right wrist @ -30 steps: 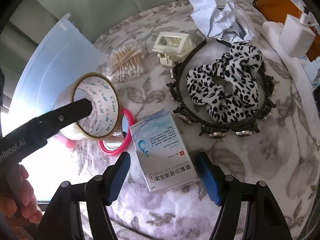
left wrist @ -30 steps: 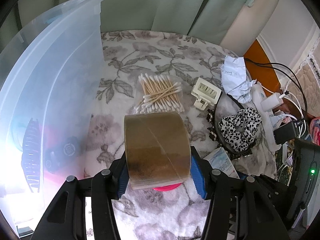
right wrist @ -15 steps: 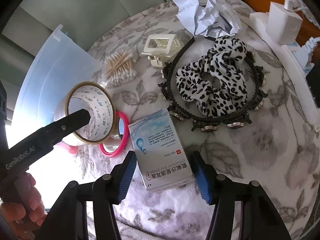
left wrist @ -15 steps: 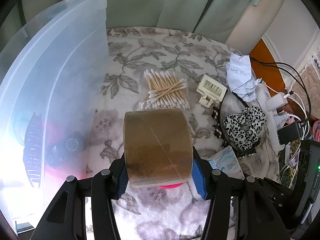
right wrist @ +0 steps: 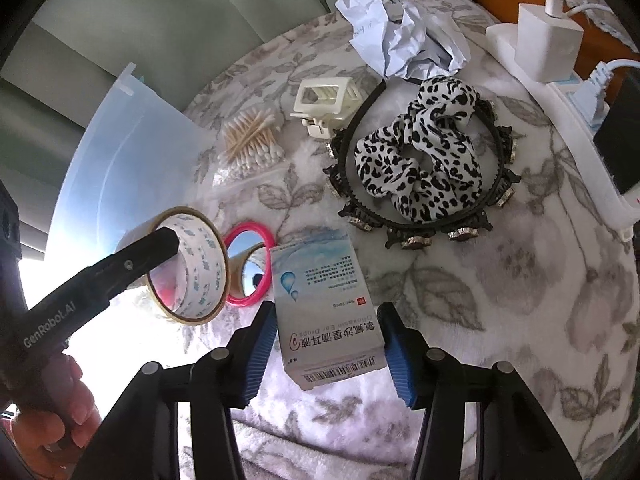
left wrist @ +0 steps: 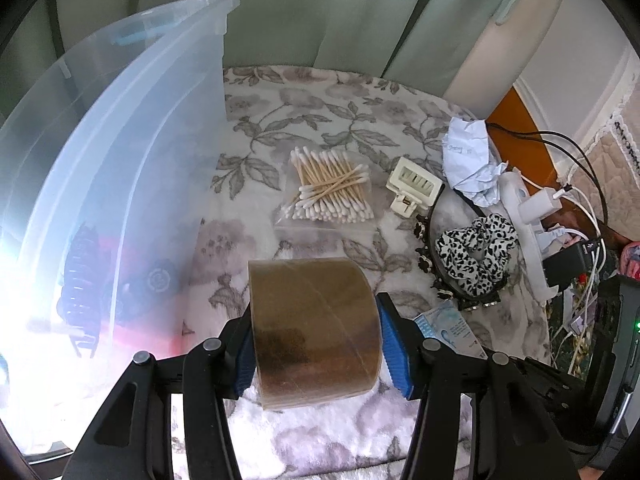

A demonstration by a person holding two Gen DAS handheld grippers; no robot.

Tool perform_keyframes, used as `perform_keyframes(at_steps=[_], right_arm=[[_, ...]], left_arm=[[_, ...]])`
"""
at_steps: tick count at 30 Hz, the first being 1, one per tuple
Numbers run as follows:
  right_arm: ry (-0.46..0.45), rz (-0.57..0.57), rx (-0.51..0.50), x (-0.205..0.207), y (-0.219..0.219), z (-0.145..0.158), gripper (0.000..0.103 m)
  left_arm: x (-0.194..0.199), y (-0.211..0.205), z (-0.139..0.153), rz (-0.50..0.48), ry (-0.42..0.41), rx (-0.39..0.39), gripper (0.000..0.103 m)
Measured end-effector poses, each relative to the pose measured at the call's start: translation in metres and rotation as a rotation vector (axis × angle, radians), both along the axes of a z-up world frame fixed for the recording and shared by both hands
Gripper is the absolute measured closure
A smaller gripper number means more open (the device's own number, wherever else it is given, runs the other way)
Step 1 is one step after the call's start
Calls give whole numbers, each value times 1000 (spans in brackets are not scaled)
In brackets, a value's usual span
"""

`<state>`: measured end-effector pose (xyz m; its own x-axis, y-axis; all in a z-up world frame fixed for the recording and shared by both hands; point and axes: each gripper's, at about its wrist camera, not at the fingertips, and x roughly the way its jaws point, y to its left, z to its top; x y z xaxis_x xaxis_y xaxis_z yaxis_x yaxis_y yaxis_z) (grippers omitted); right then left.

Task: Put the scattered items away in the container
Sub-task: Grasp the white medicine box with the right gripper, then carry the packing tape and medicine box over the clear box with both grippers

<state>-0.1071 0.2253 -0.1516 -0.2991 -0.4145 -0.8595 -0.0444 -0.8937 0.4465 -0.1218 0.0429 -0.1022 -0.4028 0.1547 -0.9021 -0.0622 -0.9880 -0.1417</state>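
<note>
My left gripper (left wrist: 314, 314) is shut on a brown tape roll (left wrist: 312, 332), held above the floral cloth beside the clear plastic container (left wrist: 120, 160). In the right wrist view the same roll (right wrist: 192, 272) hangs over a pink mirror (right wrist: 250, 268). My right gripper (right wrist: 326, 312) points down at a white and blue ear-drops box (right wrist: 320, 280). Its jaws are closing, and both blue pads press on the box's long sides. A corner of the box (left wrist: 444, 328) also shows in the left wrist view.
On the cloth lie bagged cotton swabs (left wrist: 328, 192), a cream hair claw (left wrist: 414, 188), crumpled paper (left wrist: 468, 160), and a leopard scrunchie (right wrist: 420, 152) inside a black headband (right wrist: 496, 200). A power strip (left wrist: 528, 232) with cables lines the right edge. Dark and pink items show through the container wall.
The right gripper's jaws have narrowed onto the ear-drops box, which now sits nearer the camera and overlaps the mirror's edge. The left gripper has kept hold of the tape roll.
</note>
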Motion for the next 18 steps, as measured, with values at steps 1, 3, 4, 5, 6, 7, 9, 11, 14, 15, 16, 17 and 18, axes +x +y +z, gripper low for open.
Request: perform_keyframes(at_steps=[1, 3, 4, 5, 6, 7, 9, 11, 14, 15, 16, 17, 18], right_arm=[[4, -2, -3, 4, -3, 0, 49], [14, -6, -7, 4, -5, 1, 50], [18, -7, -8, 4, -6, 2, 50], [21, -7, -10, 6, -6, 4, 51], [25, -7, -13, 8, -6, 5, 52], [29, -7, -14, 8, -7, 6, 52], [38, -8, -13, 9, -8, 9, 52], [45, -9, -12, 12, -8, 12, 52], [54, -16, -19, 18, -6, 17, 52], [58, -18, -22, 21, -5, 19, 52], [62, -21, -25, 23, -4, 20, 52], [70, -23, -25, 24, -4, 23, 52], [79, -26, -25, 25, -4, 27, 52]], left_arm=[[1, 0, 2, -1, 5, 1, 48], [4, 0, 7, -3, 16, 5, 48], [5, 1, 9, -3, 21, 8, 48], [7, 1, 11, -4, 26, 11, 48], [8, 1, 13, -6, 30, 14, 48], [9, 2, 15, -8, 34, 17, 48], [11, 2, 18, -12, 43, 19, 48], [14, 3, 22, -13, 52, 21, 48], [19, 2, 26, -16, 63, 27, 48], [20, 2, 28, -17, 67, 30, 48], [22, 2, 30, -17, 73, 34, 48], [23, 1, 33, -18, 79, 37, 48], [24, 0, 35, -18, 85, 40, 48]])
